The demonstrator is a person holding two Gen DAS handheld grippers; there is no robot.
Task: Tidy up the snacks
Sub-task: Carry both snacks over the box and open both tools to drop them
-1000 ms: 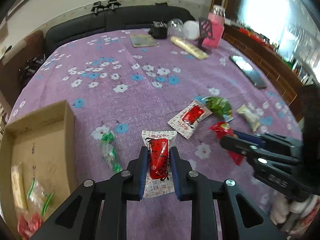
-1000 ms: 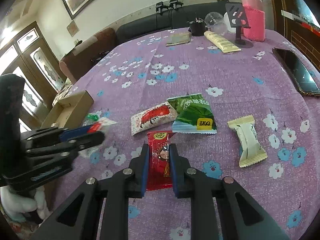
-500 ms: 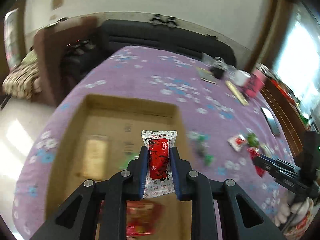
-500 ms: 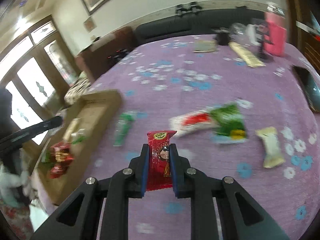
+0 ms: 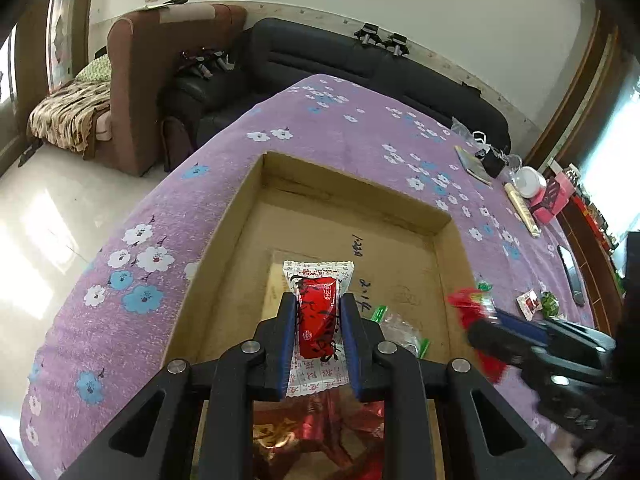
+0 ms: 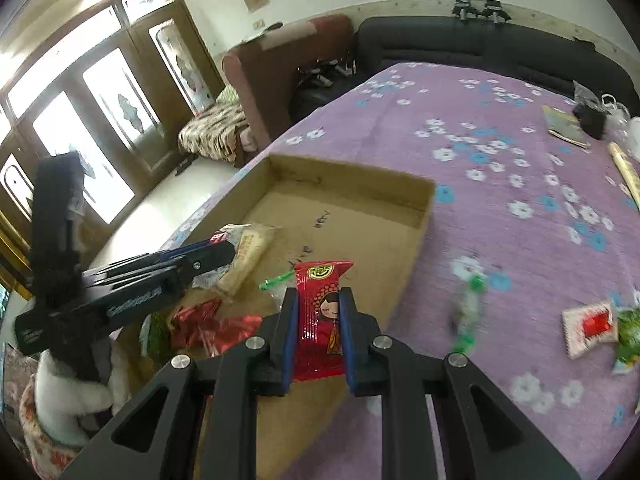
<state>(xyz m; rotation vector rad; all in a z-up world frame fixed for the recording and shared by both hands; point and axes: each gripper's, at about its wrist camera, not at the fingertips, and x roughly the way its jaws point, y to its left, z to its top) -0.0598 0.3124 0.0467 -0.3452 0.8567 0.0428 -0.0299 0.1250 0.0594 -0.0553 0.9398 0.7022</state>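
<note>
My left gripper [image 5: 318, 312] is shut on a white-and-red snack packet [image 5: 318, 320] and holds it above the open cardboard box [image 5: 340, 196]. My right gripper [image 6: 318, 308] is shut on a red snack packet with a cartoon girl [image 6: 322, 308] above the box's right wall [image 6: 416, 240]. The box holds a beige bar [image 6: 250, 252], red packets [image 6: 212, 326] and a clear green-trimmed packet [image 5: 400, 330]. The right gripper also shows in the left wrist view [image 5: 480, 324], the left gripper in the right wrist view [image 6: 216, 252].
The box sits on a purple flowered tablecloth [image 6: 500, 152]. Loose snacks lie right of the box: a green-trimmed packet [image 6: 468, 304], a white-and-red packet [image 6: 590, 326] and a green one [image 6: 630, 330]. A phone [image 5: 572, 276], a pink container [image 5: 554, 200] and a sofa [image 5: 360, 68] stand farther off.
Both grippers have swung left from the loose snacks to over the cardboard box, each still holding its packet. The right gripper has now reached the box's right wall.
</note>
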